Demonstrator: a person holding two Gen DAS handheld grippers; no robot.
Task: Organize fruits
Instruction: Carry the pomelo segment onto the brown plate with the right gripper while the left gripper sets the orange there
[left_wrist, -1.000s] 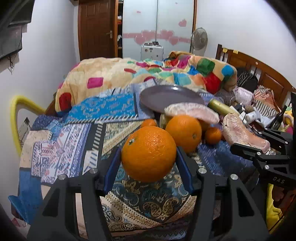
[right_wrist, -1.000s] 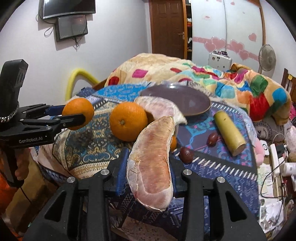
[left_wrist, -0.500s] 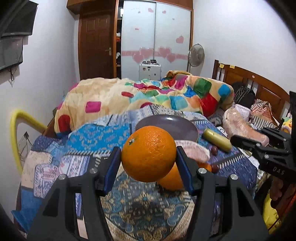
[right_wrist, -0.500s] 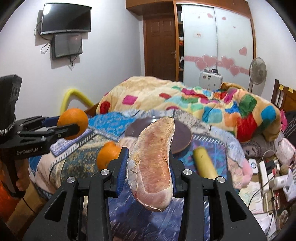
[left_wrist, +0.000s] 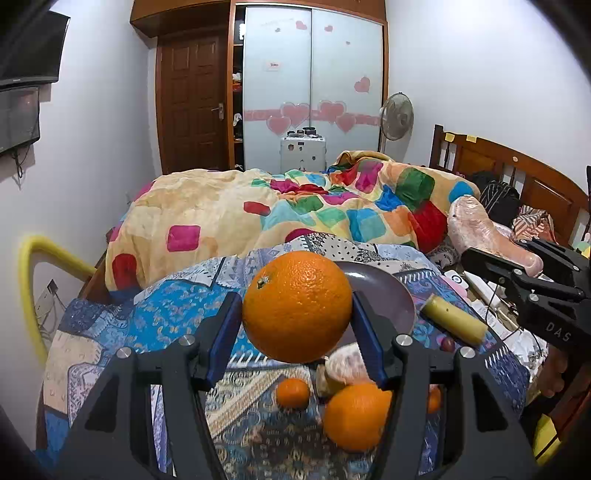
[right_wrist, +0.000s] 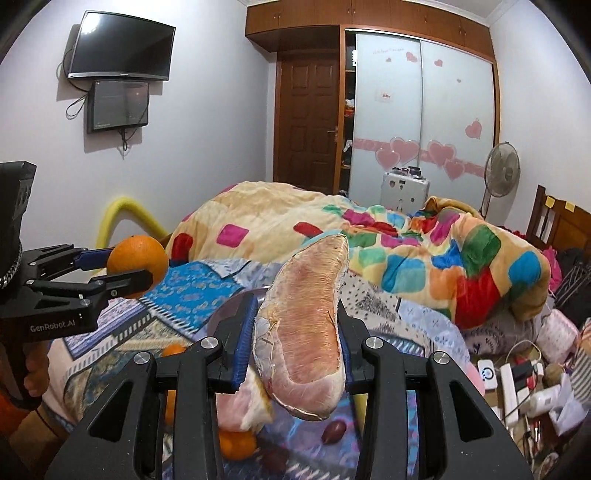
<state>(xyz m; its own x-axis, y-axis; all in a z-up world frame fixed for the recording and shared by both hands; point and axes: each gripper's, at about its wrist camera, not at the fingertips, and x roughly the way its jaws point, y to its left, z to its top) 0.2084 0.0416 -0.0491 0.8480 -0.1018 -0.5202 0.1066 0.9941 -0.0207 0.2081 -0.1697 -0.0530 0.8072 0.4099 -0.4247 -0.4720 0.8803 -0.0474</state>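
Note:
My left gripper is shut on a large orange and holds it well above the patterned cloth. My right gripper is shut on a pink pomelo segment, also raised. A dark round plate lies on the cloth behind the orange. Below lie another large orange, a small orange, a second pomelo segment, a yellow cylinder-shaped fruit and a small dark red fruit. The left gripper with its orange shows in the right wrist view.
A bed with a colourful patchwork blanket lies behind the cloth. A yellow curved tube stands at the left. Chargers, cables and bags clutter the right side. A wooden headboard and a fan stand further back.
Both grippers have risen with their fruit and tilted up, so the cloth and loose fruit now sit lower in view. Both grips are unchanged.

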